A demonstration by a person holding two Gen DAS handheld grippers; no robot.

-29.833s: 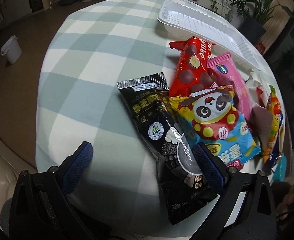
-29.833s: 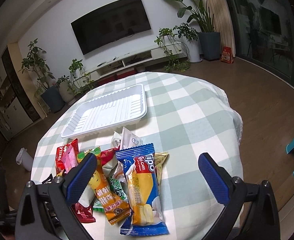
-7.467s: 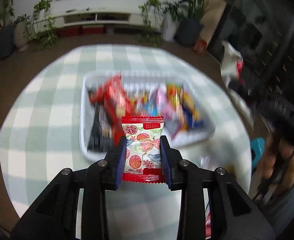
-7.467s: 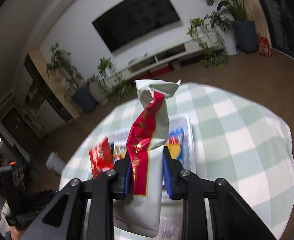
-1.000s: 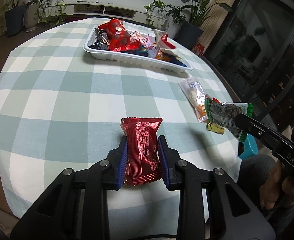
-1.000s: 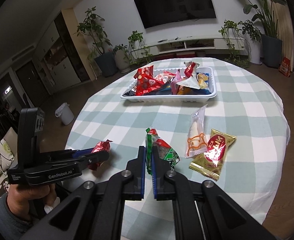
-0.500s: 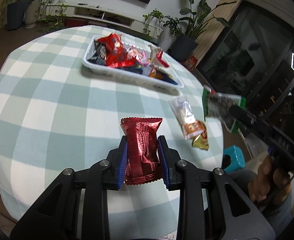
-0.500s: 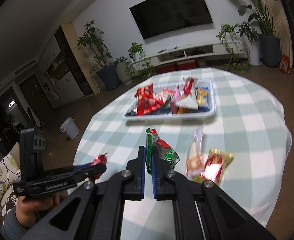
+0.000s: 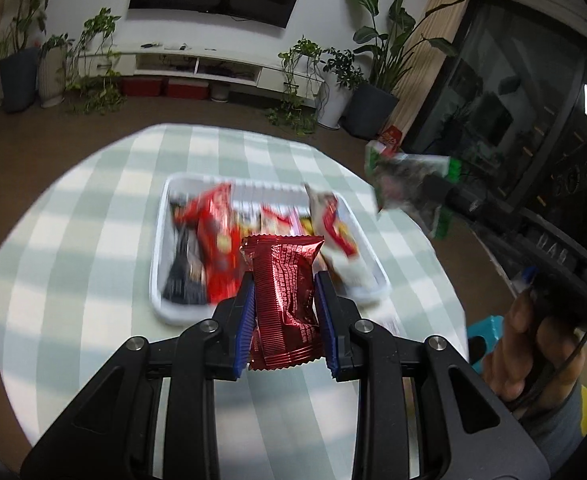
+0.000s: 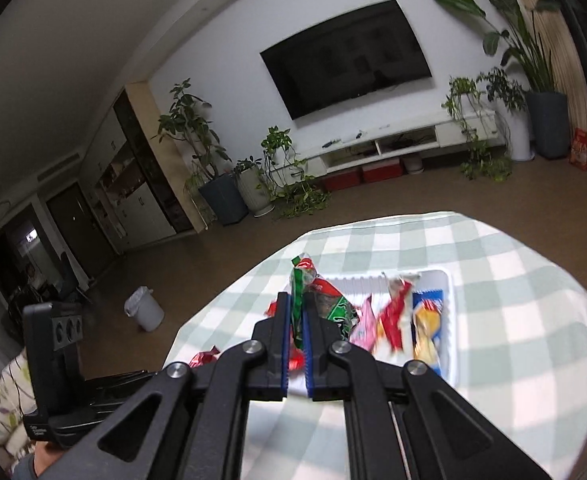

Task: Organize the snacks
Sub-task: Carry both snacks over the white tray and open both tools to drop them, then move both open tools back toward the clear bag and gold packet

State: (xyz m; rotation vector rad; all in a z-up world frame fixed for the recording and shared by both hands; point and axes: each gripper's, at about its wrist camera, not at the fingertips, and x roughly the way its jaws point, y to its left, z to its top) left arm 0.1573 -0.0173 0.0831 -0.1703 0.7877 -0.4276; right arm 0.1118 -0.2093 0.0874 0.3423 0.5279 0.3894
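— What colours do we have in the left gripper (image 9: pixel 285 308)?

— We see blue pads (image 9: pixel 243 320) on black fingers, and a shiny dark red wrapper (image 9: pixel 283 292) with fine pale print.

— And at two o'clock from it?

— We see a green, white and red packet (image 10: pixel 325 300), partly clear.

— The rest?

— We make out a white tray (image 9: pixel 161 264) holding red, black, pink and yellow packs, on a pale green and white checked cloth (image 9: pixel 93 208).
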